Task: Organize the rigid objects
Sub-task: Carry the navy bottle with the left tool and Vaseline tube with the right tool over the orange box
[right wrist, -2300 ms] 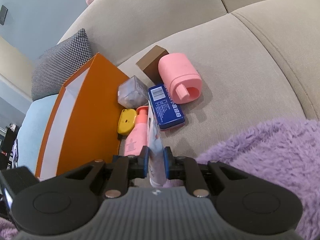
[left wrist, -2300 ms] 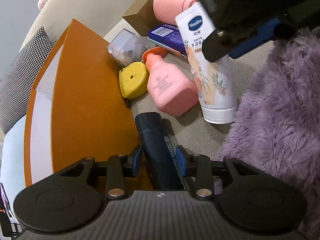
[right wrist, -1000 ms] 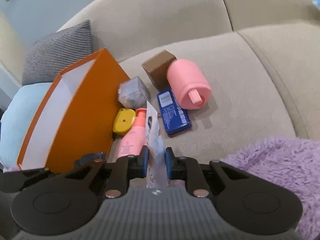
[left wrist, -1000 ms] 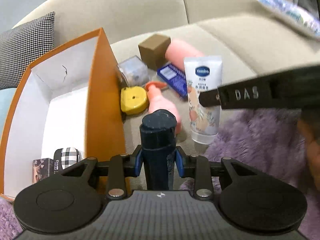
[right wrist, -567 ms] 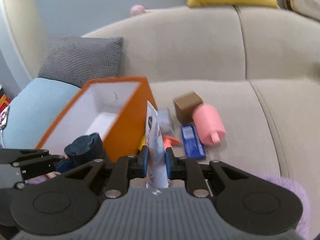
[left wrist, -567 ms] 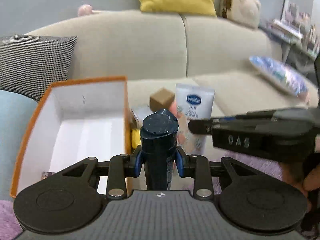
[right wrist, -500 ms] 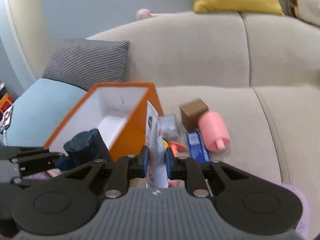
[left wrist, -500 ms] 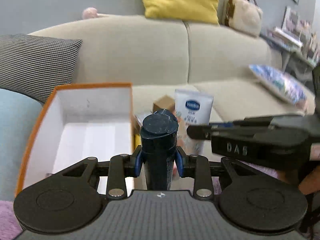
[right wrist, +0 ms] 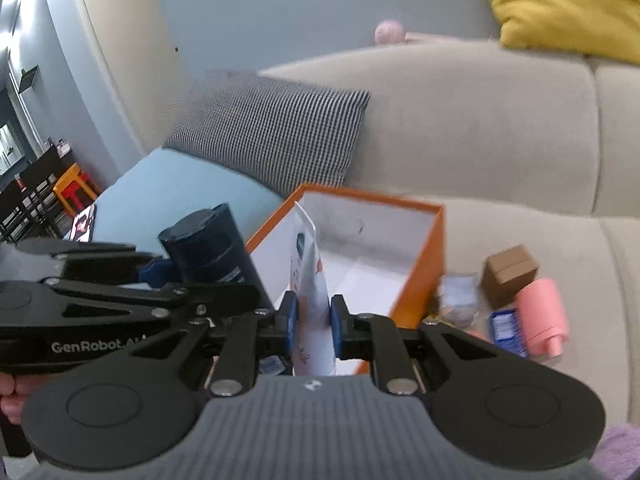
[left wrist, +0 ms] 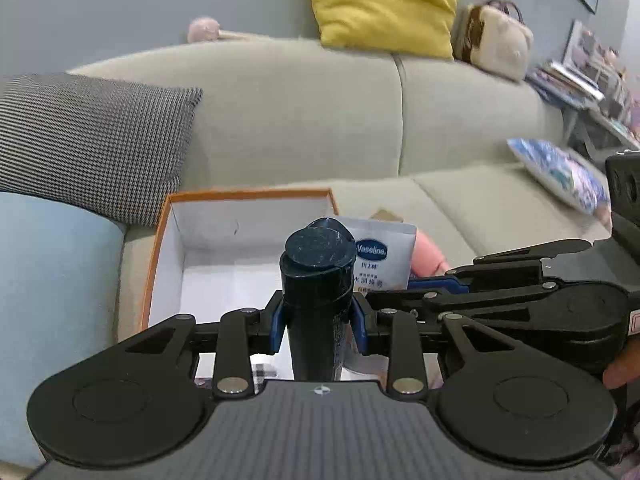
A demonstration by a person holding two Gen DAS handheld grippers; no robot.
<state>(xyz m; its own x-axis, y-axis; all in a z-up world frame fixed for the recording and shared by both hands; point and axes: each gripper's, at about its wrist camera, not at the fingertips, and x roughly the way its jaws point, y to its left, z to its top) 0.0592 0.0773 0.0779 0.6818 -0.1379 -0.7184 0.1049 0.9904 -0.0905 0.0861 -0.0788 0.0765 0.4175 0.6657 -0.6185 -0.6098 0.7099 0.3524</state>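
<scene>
Both your claws are loaded and held over the orange box on the sofa.

Your left claw (left wrist: 319, 327) grips a dark blue bottle (left wrist: 316, 280) upright between its pads; your right claw (right wrist: 313, 326) pinches a white Vaseline tube (right wrist: 310, 280) edge-on. Just past both claws sits the orange box (right wrist: 424, 268), open, its white floor mostly bare; small items at its near end are cut off by the claw bodies and hard to name. To the right of the box, on the sofa seat (right wrist: 520, 224), lie a brown carton (right wrist: 509, 274), a pink container (right wrist: 542, 320), a blue pack (right wrist: 506, 330) and a blurred clear item. Behind the box lean a houndstooth cushion (left wrist: 92, 144) and a pale blue cushion (left wrist: 52, 280).
</scene>
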